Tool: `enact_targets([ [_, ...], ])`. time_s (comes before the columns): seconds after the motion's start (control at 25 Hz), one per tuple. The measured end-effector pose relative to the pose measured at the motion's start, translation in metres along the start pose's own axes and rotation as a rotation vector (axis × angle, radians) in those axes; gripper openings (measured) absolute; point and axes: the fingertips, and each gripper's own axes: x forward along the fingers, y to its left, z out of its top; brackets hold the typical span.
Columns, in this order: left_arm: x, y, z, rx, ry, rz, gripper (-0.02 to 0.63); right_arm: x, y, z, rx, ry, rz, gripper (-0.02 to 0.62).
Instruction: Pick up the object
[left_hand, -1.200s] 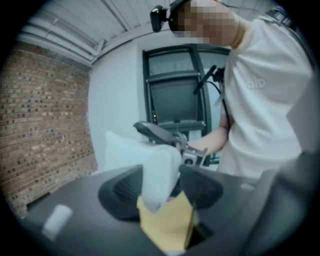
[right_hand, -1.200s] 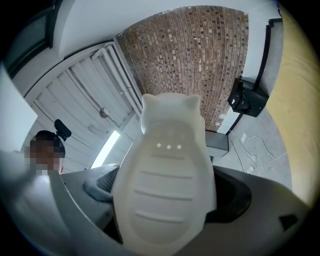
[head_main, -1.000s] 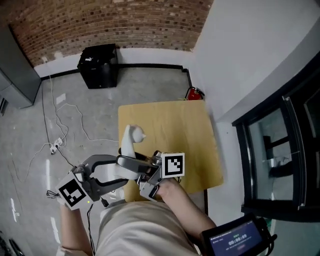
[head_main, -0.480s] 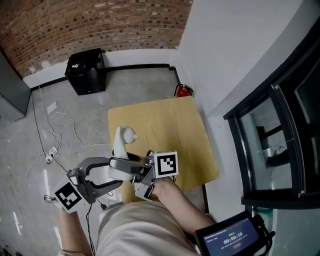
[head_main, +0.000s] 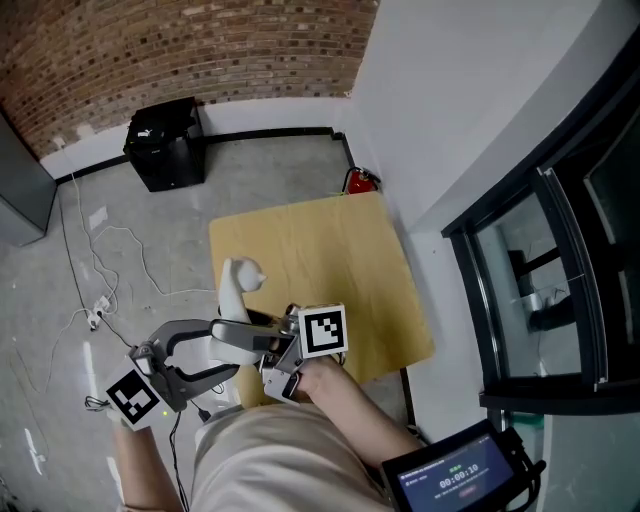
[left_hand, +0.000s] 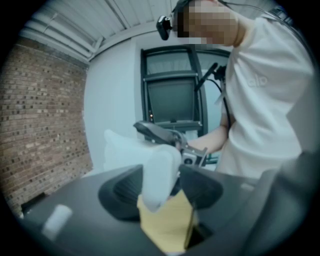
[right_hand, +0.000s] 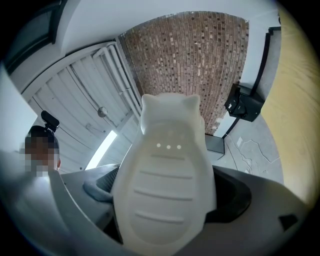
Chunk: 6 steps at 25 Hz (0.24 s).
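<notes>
grip: left gripper (left_hand: 160, 191) and right gripper (right_hand: 165, 210) both pinch the white plastic cat-shaped figure (head_main: 238, 285) | where: held over the near edge of the yellow wooden table (head_main: 330, 260) | tip: imo squeeze evenly, lift straight, don't twist

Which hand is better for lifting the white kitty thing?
Right, probably: the right gripper clamps both sides of the white cat-shaped object; whether the left gripper grips it is unclear.

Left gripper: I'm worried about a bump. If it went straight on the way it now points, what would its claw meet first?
Most likely the white cat-eared object, which stands upright right between the tips of the left gripper claw. Depth is unclear, so I cannot tell whether the tips touch it.
</notes>
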Motion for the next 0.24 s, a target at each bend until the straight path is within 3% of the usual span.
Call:
enact_targets([
  [0.24, 0.0027, 0.0009, 0.006, -0.004, -0.002, 0.003, 0.23, -0.0025, 0.0033, 0.0025, 0.007, 0.008, -0.004, 0.491],
])
